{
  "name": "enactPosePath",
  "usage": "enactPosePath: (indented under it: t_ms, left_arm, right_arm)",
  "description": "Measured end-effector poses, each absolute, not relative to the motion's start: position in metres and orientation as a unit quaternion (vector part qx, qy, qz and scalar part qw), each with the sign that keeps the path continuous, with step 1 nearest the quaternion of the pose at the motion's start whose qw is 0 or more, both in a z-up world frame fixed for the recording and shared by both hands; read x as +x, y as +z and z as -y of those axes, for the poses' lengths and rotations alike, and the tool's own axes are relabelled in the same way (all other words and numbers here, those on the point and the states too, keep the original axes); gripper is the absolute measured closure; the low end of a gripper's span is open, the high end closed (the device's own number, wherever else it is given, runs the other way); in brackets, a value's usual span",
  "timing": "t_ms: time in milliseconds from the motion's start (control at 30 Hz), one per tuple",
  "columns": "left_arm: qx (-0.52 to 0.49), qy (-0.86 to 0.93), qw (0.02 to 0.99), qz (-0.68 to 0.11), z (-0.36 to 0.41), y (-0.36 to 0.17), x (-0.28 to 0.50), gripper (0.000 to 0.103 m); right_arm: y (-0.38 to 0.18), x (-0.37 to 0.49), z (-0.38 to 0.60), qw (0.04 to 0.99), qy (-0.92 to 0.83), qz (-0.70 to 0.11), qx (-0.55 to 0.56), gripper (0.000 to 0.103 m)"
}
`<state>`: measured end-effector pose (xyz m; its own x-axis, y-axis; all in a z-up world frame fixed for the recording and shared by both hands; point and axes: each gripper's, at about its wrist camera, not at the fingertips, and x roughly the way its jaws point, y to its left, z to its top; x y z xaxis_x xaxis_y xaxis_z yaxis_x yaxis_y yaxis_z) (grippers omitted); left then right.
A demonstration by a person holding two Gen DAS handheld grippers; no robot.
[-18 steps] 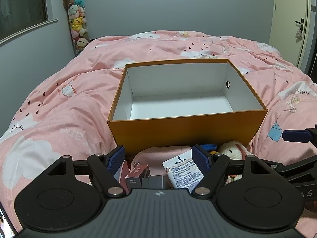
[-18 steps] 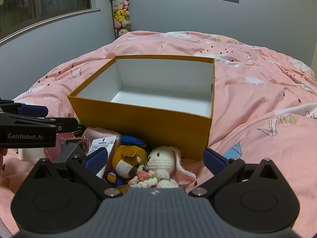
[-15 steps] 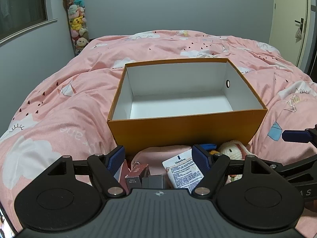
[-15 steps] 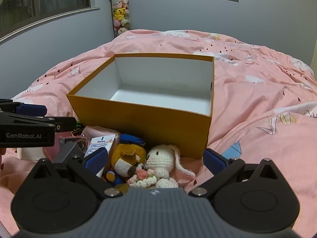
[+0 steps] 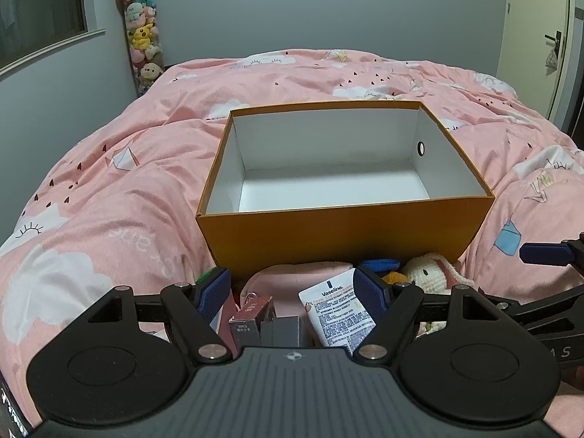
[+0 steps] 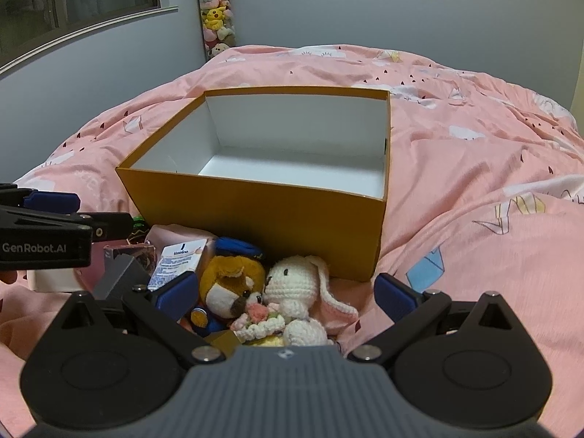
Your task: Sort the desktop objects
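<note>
Both tools are spread wide and grip nothing: our left tool [image 5: 294,290] hangs over the Vaseline tube [image 5: 337,312] and a small maroon carton [image 5: 250,315], our right tool [image 6: 284,290] over the crocheted white rabbit [image 6: 295,281] and brown plush dog [image 6: 230,281]. We see only white floor inside the orange box [image 5: 343,233] behind this pile on the pink duvet [image 5: 109,197]. Grey walls and a column of plush toys [image 5: 140,36] stand beyond. Our tools hide several items' lower parts.

Both tools hover side by side, level and pointing forward: left tool [image 5: 294,288] and right tool [image 6: 284,290] gape wide, holding nothing.
</note>
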<state>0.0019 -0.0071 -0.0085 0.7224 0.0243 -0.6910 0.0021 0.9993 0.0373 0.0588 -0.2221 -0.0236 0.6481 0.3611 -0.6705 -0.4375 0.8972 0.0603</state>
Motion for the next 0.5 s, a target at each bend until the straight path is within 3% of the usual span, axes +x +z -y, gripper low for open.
enactPosePath:
  t_ms: [500]
  left_arm:
    - [0.023,0.003,0.925,-0.378,0.0121,-0.0117,0.0022,0.015]
  right_arm:
    - [-0.0276,0.0608,0.2223,0.902,0.215,-0.371,-0.052,0.001]
